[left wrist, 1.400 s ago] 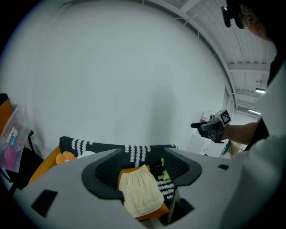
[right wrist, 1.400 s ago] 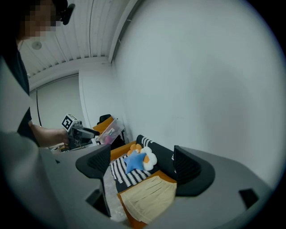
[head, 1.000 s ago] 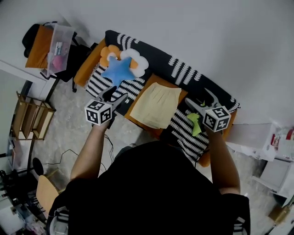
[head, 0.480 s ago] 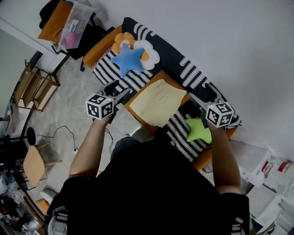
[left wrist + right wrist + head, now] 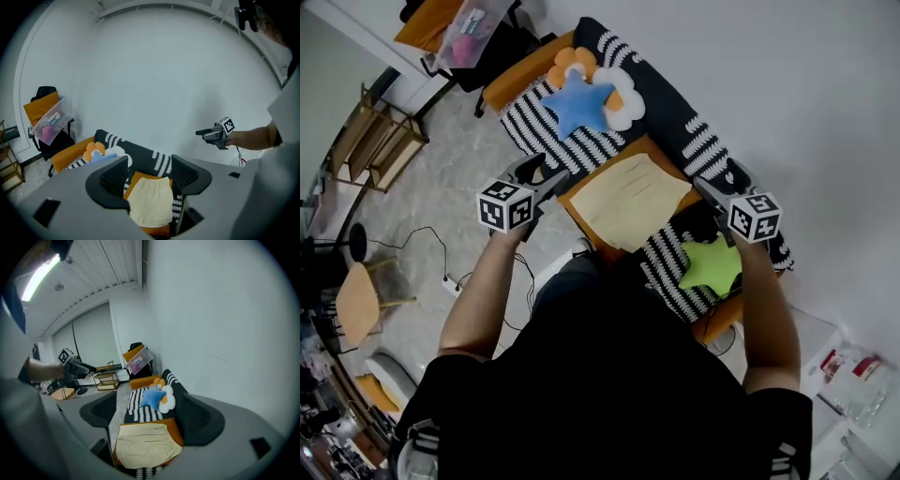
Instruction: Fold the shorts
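Observation:
The pale yellow shorts [image 5: 628,199] lie spread flat on an orange cushion [image 5: 581,223] of a black-and-white striped sofa [image 5: 694,145]. My left gripper [image 5: 546,178] hangs in the air just off their left edge, open and empty. At their right edge my right gripper [image 5: 717,185] is also open and empty. In the left gripper view the shorts [image 5: 150,201] show between the parted jaws of the left gripper [image 5: 151,180], with the right gripper [image 5: 214,134] farther off. The right gripper view frames the shorts [image 5: 145,446] between the right gripper's [image 5: 150,420] parted jaws.
On the sofa lie a blue star pillow [image 5: 579,101], flower pillows [image 5: 623,103] and a green star pillow [image 5: 710,264]. A wooden rack [image 5: 389,141], a chair with a plastic box [image 5: 464,19] and a floor cable [image 5: 441,272] are at the left.
The head view has swung, so the sofa sits more upright in the frame and more of the green star shows. Both grippers stay open beside the shorts, which have not moved.

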